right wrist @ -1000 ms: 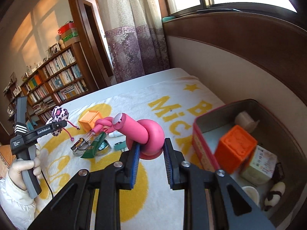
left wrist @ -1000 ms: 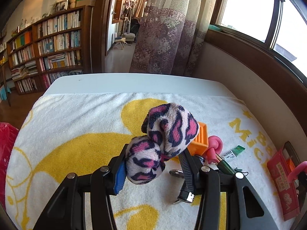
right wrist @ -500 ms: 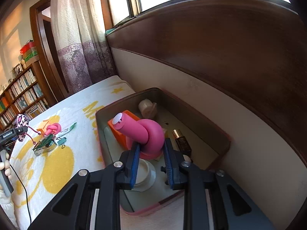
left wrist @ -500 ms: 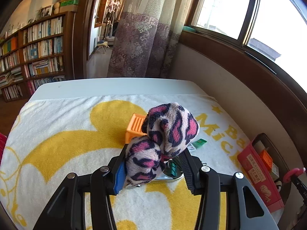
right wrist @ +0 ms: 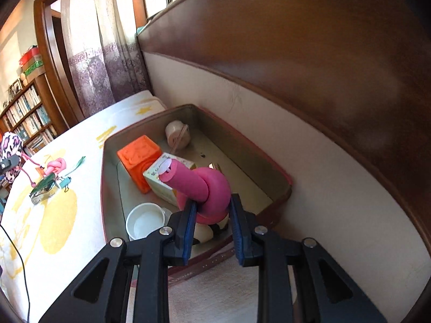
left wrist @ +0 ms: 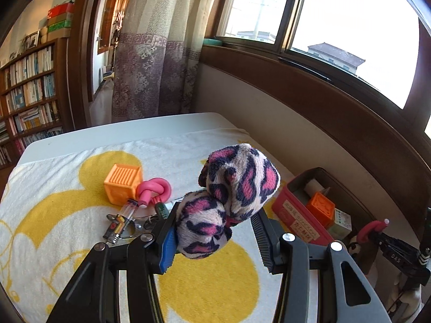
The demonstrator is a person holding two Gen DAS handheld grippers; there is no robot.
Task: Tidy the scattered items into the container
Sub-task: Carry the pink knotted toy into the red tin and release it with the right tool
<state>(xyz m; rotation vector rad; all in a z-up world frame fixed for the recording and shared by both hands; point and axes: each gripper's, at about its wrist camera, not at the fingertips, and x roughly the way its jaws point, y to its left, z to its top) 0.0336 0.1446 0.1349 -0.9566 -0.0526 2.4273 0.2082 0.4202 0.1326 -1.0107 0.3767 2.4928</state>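
My left gripper (left wrist: 212, 231) is shut on a pink leopard-print plush toy (left wrist: 231, 196), held above the yellow-and-white towel (left wrist: 204, 282). The red-sided tin (left wrist: 293, 210) stands to its right by the wall. My right gripper (right wrist: 211, 215) is shut on a knotted pink tube (right wrist: 204, 185) and holds it over the tin (right wrist: 269, 161), above an orange cube (right wrist: 140, 156), a pale carton (right wrist: 159, 188) and a white cup (right wrist: 145, 220) inside. On the towel lie an orange cube (left wrist: 122, 183), a second pink knot (left wrist: 155, 188), a small clear bottle (left wrist: 125, 212) and clips.
The wall (right wrist: 309, 148) and dark wood sill run close behind the tin. A curtain (left wrist: 150, 62), a doorway and bookshelves (left wrist: 27, 94) stand beyond the far end of the bed. A thin black cable (right wrist: 18, 255) trails over the towel at the left.
The left gripper has carried the plush toy to the right, so the tin now shows beside it. The right gripper has carried the pink knot from over the towel to above the tin.
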